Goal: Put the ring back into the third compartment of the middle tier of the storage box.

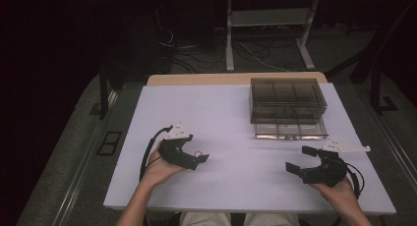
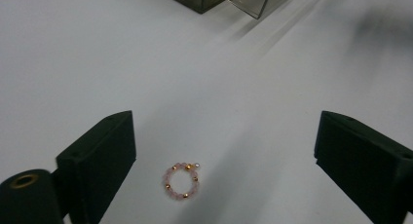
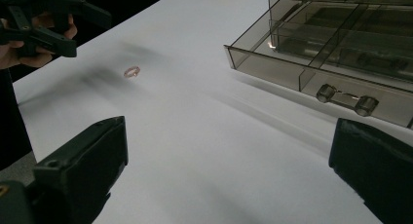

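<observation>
**Left gripper view: bead ring sits between spread jaws, not gripped yet**

Left gripper view: small pink-and-gold bead ring (image 2: 181,181) lies flat on the white table (image 2: 204,78), between the two black jaws, closer to the one at 9 o'clock. Neither pad touches it. Left gripper (image 2: 224,160) jaws stand spread wide.

High view: left gripper (image 1: 199,159) is at about 8 o'clock on the table, ring (image 1: 197,154) just at its tips. Right gripper (image 1: 300,159) is at about 4 o'clock, jaws spread, nothing between them.

How I'd do the pick:
- Centre the ring between the pads first; it's off-centre now, so one pad would likely push it sideways.
- Get the tips down to the tabletop. The ring is thin and flat, so a high close would probably miss it.
- Close slowly; beads look round and slippery, so it could roll or flip out.

Surroundings:
- Smoked clear drawer organizer (image 1: 287,99) at 1 o'clock on the table, its bottom drawer (image 1: 290,129) pulled out and showing dividers. Likely destination, my guess.
- Right gripper view: drawer front with its handle (image 3: 346,100) at 2 o'clock, ring (image 3: 132,71) at 10 o'clock, left gripper (image 3: 46,24) beyond it.
- Path from ring to drawer is bare table. Right gripper is well apart from both, not obstructing.
</observation>
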Demonstrator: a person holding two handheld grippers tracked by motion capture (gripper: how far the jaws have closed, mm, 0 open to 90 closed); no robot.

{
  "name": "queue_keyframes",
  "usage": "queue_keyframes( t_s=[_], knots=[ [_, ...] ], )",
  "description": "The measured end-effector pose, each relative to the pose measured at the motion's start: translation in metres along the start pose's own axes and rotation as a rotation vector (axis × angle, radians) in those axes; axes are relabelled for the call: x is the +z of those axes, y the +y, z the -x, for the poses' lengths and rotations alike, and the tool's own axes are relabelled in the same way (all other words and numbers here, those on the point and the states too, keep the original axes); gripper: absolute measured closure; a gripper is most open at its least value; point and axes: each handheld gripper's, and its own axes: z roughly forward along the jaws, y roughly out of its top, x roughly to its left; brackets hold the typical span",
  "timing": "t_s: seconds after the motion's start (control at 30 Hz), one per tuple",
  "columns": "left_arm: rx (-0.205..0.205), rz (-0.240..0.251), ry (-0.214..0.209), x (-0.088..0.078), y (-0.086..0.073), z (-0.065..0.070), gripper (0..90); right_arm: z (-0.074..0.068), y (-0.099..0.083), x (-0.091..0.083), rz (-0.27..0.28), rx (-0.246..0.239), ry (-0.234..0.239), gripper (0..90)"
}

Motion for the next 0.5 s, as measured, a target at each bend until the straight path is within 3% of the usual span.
queue_keyframes(
  t_s=[0.27, 0.5],
  knots=[
    [-0.031, -0.020, -0.002, 0.006, -0.002, -0.010, 14.2, -0.001, 0.000, 0.000, 0.002, -0.002, 0.007, 0.2],
    [-0.019, -0.025, 0.006, 0.008, -0.007, -0.012, 22.5, -0.001, 0.000, 0.000, 0.003, -0.003, 0.009, 0.2]
  ],
)
